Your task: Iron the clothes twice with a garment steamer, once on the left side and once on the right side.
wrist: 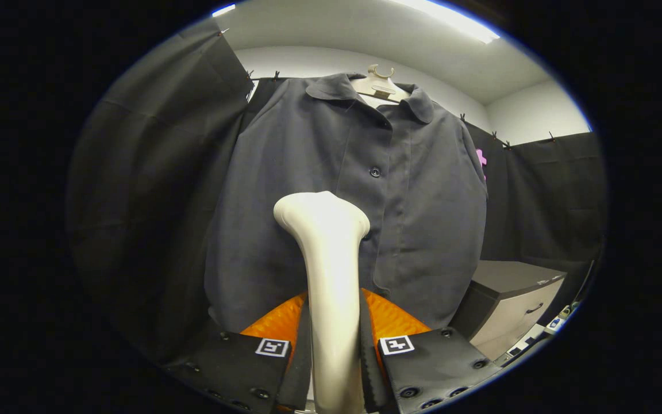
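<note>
Claw [334,339]: closed on the steamer [331,276], both fingers pressing its handle from either side. Handle runs up and away between the fingers; the head sits at the far end, bent toward the shirt [308,172].

Key relation: the shirt hangs straight ahead of the claw, beyond the steamer head, front facing the camera. Its long axis is vertical, collar at top on a hanger [381,86], hem at the bottom just above the fingers. The steamer head lies over the lower-middle of the shirt front, just beside the button strip, on the panel left of it. Whether the head touches the cloth cannot be told. One button [374,172] shows above the head on the strip.

Judgement: a pass would run along the vertical axis of the shirt, w/ the head kept square to the cloth; the panel right of the strip needs a sideways shift first.

Surroundings: a small cabinet [509,299] w/ a drawer handle stands low, right of the shirt, well apart from the steamer.

Writing/brands: none readable. Square printed markers sit on each finger; no text on the steamer or shirt.
</note>
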